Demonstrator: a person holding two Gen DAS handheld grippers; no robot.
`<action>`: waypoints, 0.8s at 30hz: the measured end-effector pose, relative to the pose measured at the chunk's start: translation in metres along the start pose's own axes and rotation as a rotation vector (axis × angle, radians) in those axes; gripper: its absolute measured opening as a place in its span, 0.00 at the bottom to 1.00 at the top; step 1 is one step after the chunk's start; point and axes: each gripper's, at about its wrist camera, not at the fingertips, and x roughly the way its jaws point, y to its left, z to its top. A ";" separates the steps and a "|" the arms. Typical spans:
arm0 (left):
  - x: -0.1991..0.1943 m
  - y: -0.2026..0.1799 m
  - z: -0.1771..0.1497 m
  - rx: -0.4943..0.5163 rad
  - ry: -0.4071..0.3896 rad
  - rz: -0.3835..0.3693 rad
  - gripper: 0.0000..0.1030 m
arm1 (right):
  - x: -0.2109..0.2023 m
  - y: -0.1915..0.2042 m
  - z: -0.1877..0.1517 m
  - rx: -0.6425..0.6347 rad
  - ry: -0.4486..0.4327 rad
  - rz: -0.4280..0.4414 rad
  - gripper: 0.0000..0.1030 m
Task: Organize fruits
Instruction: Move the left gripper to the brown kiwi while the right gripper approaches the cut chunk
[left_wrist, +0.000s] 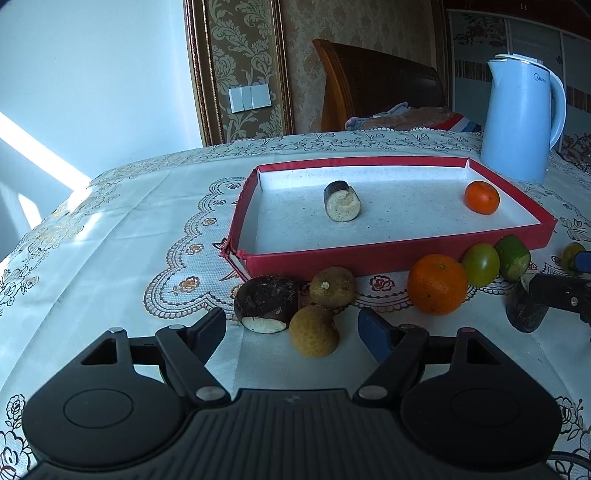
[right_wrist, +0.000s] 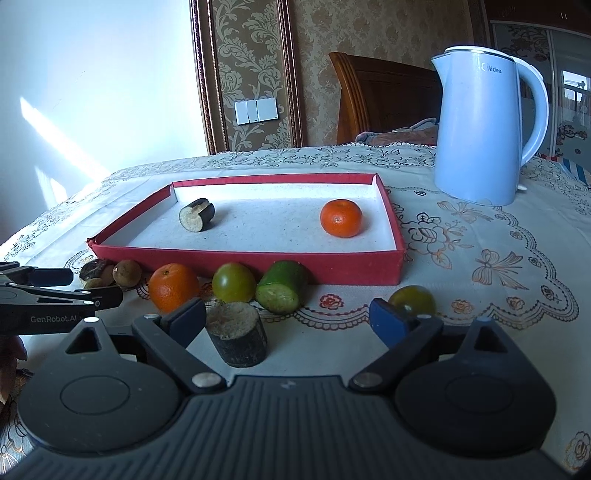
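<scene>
A red tray (left_wrist: 399, 254) (right_wrist: 243, 263) holds a dark eggplant piece (left_wrist: 341, 201) (right_wrist: 197, 215) and a tangerine (left_wrist: 481, 197) (right_wrist: 340, 218). In front of it lie a chestnut (left_wrist: 264, 304), two brown longans (left_wrist: 314, 336) (left_wrist: 332, 287), an orange (left_wrist: 437, 283) (right_wrist: 173, 286), a green tomato (left_wrist: 481, 264) (right_wrist: 233, 282), a cucumber piece (left_wrist: 513, 257) (right_wrist: 282, 287), a dark eggplant stub (right_wrist: 238, 338) and a second green tomato (right_wrist: 413, 300). My left gripper (left_wrist: 295, 328) is open around the near longan. My right gripper (right_wrist: 288, 321) is open, the stub between its fingers.
A light blue kettle (left_wrist: 521, 118) (right_wrist: 484, 129) stands behind the tray's right end. The table carries a patterned lace cloth (left_wrist: 110, 236). A wooden headboard (left_wrist: 376, 85) and wall lie beyond the far edge. The left gripper also shows in the right wrist view (right_wrist: 55, 291).
</scene>
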 end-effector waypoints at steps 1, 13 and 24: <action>0.001 0.001 0.000 -0.003 0.004 0.000 0.76 | 0.000 0.000 0.000 -0.003 -0.002 0.001 0.92; 0.003 0.002 0.001 -0.011 0.017 -0.006 0.76 | 0.004 -0.005 0.000 0.029 0.025 0.021 0.95; 0.005 0.003 0.001 -0.019 0.028 -0.023 0.76 | 0.006 -0.008 -0.001 0.053 0.034 0.033 0.96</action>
